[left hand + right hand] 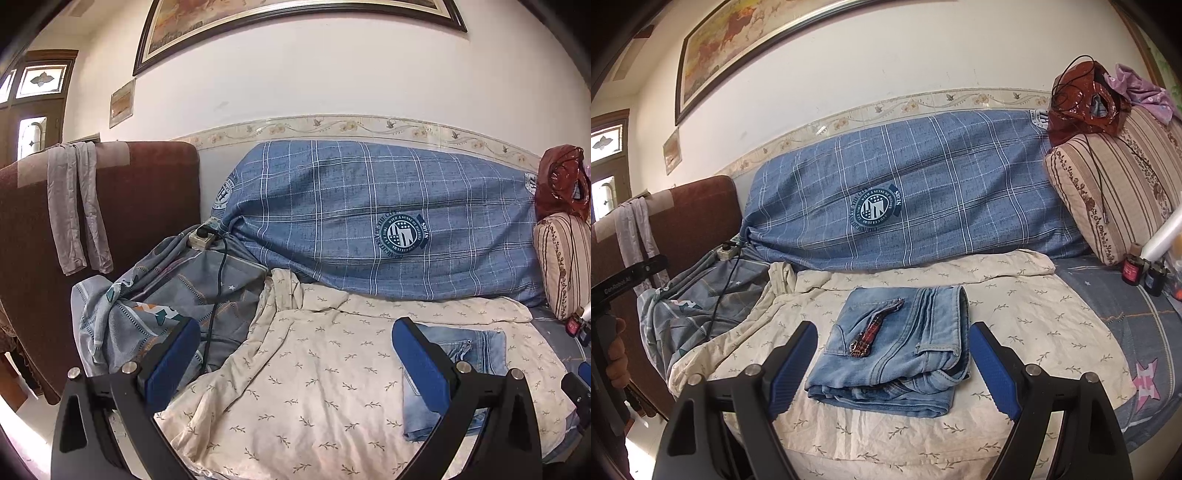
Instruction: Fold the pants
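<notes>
The right gripper (892,363) hovers with jaws spread wide, holding nothing; the left gripper (295,354) likewise. Between the right fingers lie the folded light-blue denim pants (897,354), on a cream leaf-print sheet (1015,317). Beyond, a black cable (218,291) crosses a rumpled grey-blue blanket (177,288); farthest, a blue plaid cushion (923,192).

**Folded denim on the bedsheet**

The light blue, faded denim pants (901,343) are seen folded into a compact, roughly rectangular stack of several layers, lying flat on the cream leaf-print sheet (1015,317). A back pocket faces up, and a small red plaid strip with a metal ring is laid across it. Stitched hems are stacked along the right edge. In the left wrist view the pants (476,350) are partly hidden.
</notes>
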Available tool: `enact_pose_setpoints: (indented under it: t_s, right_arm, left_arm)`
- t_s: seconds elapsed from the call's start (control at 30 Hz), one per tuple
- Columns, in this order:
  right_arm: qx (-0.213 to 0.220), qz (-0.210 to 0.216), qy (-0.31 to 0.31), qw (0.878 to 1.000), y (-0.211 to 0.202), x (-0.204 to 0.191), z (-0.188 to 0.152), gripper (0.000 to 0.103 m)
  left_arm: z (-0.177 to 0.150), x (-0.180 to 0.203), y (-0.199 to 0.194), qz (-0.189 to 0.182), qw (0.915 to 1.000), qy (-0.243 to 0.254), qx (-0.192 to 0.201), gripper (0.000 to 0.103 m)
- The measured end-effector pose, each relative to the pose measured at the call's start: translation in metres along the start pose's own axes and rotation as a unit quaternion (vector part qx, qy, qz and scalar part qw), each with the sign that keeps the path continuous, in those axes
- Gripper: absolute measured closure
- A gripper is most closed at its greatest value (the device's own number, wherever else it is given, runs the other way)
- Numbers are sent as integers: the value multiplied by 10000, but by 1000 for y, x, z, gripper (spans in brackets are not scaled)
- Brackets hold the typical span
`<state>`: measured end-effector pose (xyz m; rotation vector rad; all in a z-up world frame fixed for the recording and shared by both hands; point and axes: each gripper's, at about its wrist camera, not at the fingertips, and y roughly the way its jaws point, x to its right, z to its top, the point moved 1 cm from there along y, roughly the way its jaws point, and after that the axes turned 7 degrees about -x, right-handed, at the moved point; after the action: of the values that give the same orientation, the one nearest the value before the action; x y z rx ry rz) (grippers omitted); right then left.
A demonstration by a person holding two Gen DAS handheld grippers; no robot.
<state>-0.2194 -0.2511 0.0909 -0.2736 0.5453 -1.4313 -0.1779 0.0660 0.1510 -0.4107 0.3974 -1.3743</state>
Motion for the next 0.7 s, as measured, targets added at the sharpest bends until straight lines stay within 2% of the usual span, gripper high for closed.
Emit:
enact_pose_setpoints:
  t_s: [0.37,0.7]
  right_arm:
    - [-141,89,176,9997,22,15,-8,17]
    - [-374,114,500,9980,54,43,-25,17]
  left_arm:
    - [-3,14,16,12,9998,161,-132,0]
    - [-14,46,46,37,9980,468,-434,0]
